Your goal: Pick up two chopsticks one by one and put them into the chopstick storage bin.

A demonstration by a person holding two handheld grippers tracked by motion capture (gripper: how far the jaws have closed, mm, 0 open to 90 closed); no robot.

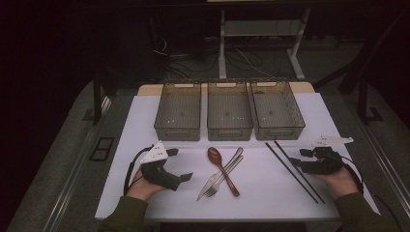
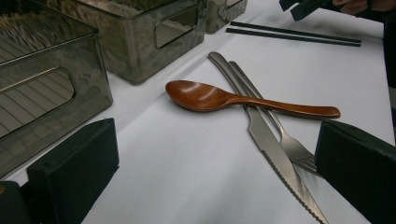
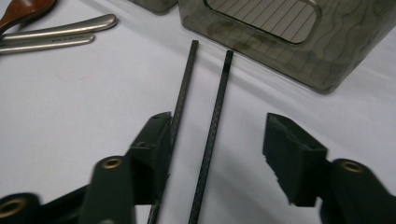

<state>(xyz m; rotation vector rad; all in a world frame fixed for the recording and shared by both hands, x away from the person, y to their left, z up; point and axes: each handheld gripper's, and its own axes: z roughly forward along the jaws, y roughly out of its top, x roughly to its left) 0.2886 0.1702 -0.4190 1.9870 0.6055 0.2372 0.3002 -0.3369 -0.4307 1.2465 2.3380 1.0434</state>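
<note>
While the left tool (image 1: pixel 186 177) rests wide open left of the chopsticks (image 1: pixel 293 170), the right tool (image 1: pixel 296 159) lies low, half-open jaws straddling them without gripping.

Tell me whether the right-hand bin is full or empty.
Empty: the right bin shows only its bare ribbed floor through the open top; the chopsticks lie outside it.

On the bench (image 1: pixel 145 193), three grey bins (image 1: pixel 229 108) stand in a row. Before them lie a wooden spoon (image 1: pixel 220 164), knife and fork (image 1: pixel 217 182). The right tongs (image 1: pixel 294 162) sit by two black chopsticks (image 1: pixel 295 171), seemingly not gripping; the left tongs (image 1: pixel 186 176) rest apart.
</note>
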